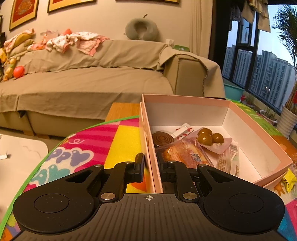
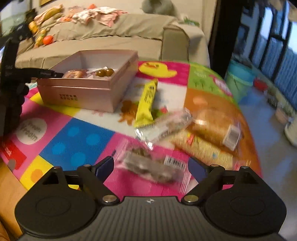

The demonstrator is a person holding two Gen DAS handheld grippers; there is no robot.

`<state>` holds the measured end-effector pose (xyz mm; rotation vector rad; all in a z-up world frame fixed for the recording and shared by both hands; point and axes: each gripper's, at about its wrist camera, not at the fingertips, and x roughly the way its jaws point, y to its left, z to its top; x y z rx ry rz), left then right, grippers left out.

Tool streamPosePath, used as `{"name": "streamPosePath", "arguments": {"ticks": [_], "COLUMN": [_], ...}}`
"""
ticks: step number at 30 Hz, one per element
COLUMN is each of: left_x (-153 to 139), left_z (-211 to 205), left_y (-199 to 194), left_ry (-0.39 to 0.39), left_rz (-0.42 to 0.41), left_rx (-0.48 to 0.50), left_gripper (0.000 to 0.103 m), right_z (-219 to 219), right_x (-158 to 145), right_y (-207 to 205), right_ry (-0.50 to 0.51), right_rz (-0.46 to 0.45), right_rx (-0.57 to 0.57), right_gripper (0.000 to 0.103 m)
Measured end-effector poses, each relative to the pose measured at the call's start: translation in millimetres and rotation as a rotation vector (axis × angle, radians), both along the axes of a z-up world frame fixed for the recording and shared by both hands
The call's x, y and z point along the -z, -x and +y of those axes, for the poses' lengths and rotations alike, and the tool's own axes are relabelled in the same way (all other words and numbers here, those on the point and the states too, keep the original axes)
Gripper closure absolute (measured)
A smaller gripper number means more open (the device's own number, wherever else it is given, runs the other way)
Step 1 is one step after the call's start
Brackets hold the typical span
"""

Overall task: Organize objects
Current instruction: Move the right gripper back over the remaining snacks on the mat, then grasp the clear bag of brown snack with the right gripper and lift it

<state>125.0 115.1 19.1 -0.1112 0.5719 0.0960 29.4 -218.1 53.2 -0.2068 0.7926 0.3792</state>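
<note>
Count: one pink box, open top, sitting on the play mat. Inside it I see one brown coil, three round olive-brown sweets in a clear wrapper, one orange-red packet, one white clip-like item, plus a clear packet I can't read. My left hand-held gripper is pinched together on the box's near wall, one finger outside, one inside. My right hand-held gripper has its jaws spread wide apart; a clear-wrapped dark snack bar with a barcode lies on the mat between the fingers, pads not touching it. Right view is blurred. Loose on the mat outside the box: that bar, one yellow-green bar just beside the box, one more clear-wrapped bar touching the yellow one's lower end, one bread-like item in a clear wrapper, and one flat yellowish packet under it. So five loose items, all to the right of the box in my right view. Surface: multicolour patchwork mat with green edging, laid over a wooden bench. Room: one beige covered sofa behind, clothes heaped on its back, one grey neck pillow, one orange ball, framed pictures on the wall, one teal basin on the floor, tall windows onto tower blocks.
</note>
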Motion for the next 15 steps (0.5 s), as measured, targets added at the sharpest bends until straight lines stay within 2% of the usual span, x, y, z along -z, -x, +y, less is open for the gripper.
{"name": "streamPosePath", "arguments": {"ticks": [5, 10, 15], "left_x": [0.1, -0.1, -0.2], "left_z": [0.2, 0.2, -0.4], "left_y": [0.3, 0.0, 0.0], "left_ry": [0.000, 0.000, -0.001], "left_rz": [-0.001, 0.000, 0.001], "left_rx": [-0.001, -0.001, -0.003], "left_gripper": [0.087, 0.087, 0.087], "right_z": [-9.9, -20.6, -20.5], "right_x": [8.4, 19.2, 15.6], "right_y": [-5.9, -25.0, -21.2], "right_ry": [-0.033, -0.122, -0.192], "right_rz": [-0.011, 0.038, 0.083], "right_rx": [0.039, 0.066, 0.044], "right_gripper": [0.011, 0.006, 0.006]}}
